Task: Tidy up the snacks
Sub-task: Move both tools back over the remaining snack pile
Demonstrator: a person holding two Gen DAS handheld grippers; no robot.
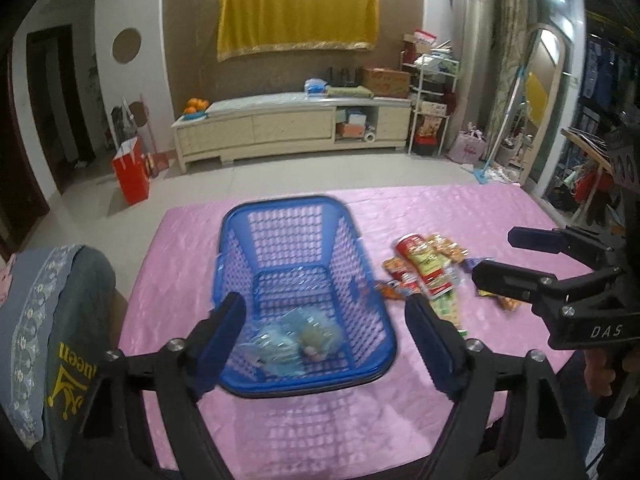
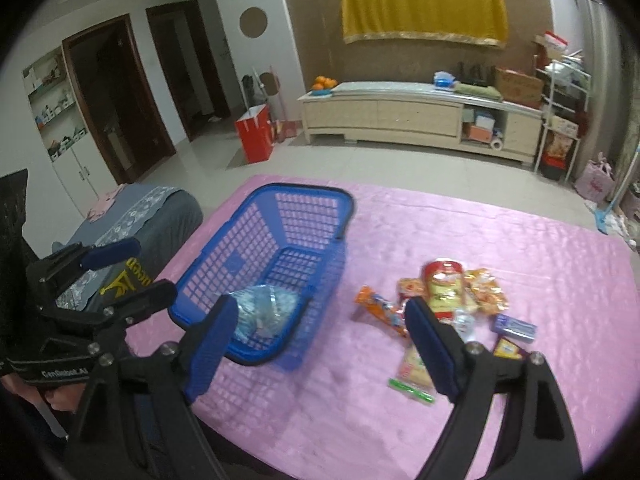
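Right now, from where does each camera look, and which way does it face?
Left wrist: sits on the left gripper, looks down at the blue basket; its own open fingers and the right gripper show.
Right wrist: sits on the right gripper, faces the snack pile; the left gripper shows.
Shared: basket, snacks, pink tablecloth, yellow cloth.

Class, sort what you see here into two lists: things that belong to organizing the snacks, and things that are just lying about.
Belongs to the job:
blue basket
clear bag in the basket
loose snack packets

Lying about:
red paper bag
oranges
cardboard box
grey cushion
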